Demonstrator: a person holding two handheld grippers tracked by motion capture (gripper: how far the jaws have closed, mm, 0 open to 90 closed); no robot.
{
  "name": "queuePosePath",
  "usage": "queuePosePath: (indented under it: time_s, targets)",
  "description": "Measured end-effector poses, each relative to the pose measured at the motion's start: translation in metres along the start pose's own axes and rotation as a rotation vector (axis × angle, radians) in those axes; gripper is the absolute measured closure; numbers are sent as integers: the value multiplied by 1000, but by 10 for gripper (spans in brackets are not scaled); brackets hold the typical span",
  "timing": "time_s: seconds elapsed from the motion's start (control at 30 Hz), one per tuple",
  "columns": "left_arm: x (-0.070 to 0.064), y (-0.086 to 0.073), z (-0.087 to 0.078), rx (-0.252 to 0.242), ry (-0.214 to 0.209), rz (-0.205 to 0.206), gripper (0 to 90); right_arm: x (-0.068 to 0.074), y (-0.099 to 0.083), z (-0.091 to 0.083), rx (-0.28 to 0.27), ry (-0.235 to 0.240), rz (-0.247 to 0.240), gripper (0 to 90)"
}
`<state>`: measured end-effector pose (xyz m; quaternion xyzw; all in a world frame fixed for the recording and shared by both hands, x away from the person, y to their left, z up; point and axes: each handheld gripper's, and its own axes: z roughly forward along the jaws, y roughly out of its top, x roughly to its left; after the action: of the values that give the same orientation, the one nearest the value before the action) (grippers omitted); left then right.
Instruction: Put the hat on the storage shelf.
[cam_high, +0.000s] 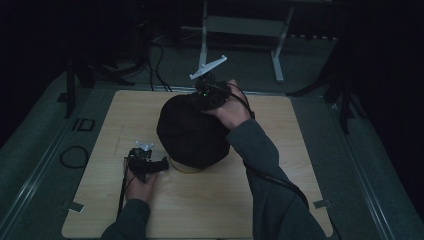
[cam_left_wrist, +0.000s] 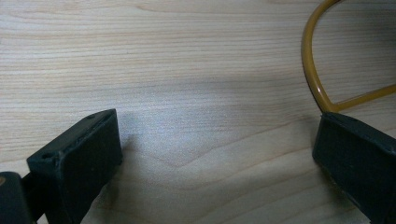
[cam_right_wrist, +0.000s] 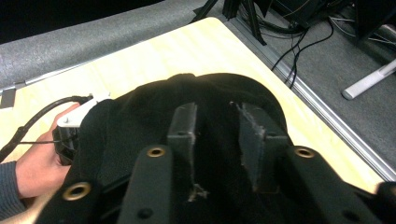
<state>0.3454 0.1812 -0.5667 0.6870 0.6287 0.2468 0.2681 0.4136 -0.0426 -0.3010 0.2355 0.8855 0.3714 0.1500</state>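
A black cloth (cam_high: 190, 132) sits in a dome shape at the middle of the wooden table (cam_high: 285, 150), over a yellow wire frame (cam_left_wrist: 310, 70) whose tan base edge (cam_high: 186, 166) peeks out below. My right gripper (cam_high: 200, 97) is at the far top of the cloth. In the right gripper view its jaws (cam_right_wrist: 215, 109) stand close together with a fold of black cloth (cam_right_wrist: 135, 126) between them. My left gripper (cam_high: 162, 164) lies low on the table at the cloth's near left. Its jaws (cam_left_wrist: 217, 126) are wide open over bare wood, the right one beside the wire.
Grey carpet surrounds the table, with a metal rail (cam_high: 360, 165) along the right side. A white stand leg (cam_high: 277, 55) and dark cables (cam_high: 75, 155) lie on the floor behind and to the left. The near half of the table is bare wood.
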Motion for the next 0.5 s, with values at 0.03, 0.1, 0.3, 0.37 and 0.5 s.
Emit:
queuePosePath:
  time_s: [0.03,0.1,0.3,0.37,0.5]
  targets:
    - [0,0,0,-1,0,0,7,0,0,0,0,0,0,648]
    - [0,0,0,-1,0,0,7,1,0,0,-3,-1,-4,612]
    - [0,0,0,-1,0,0,7,2,0,-6,-5,-10,-7,484]
    - [0,0,0,-1,0,0,7,1,0,-8,-4,-14,-8,451]
    - [0,0,0,-2,0,0,7,-1,-3,-14,-3,-21,3,402]
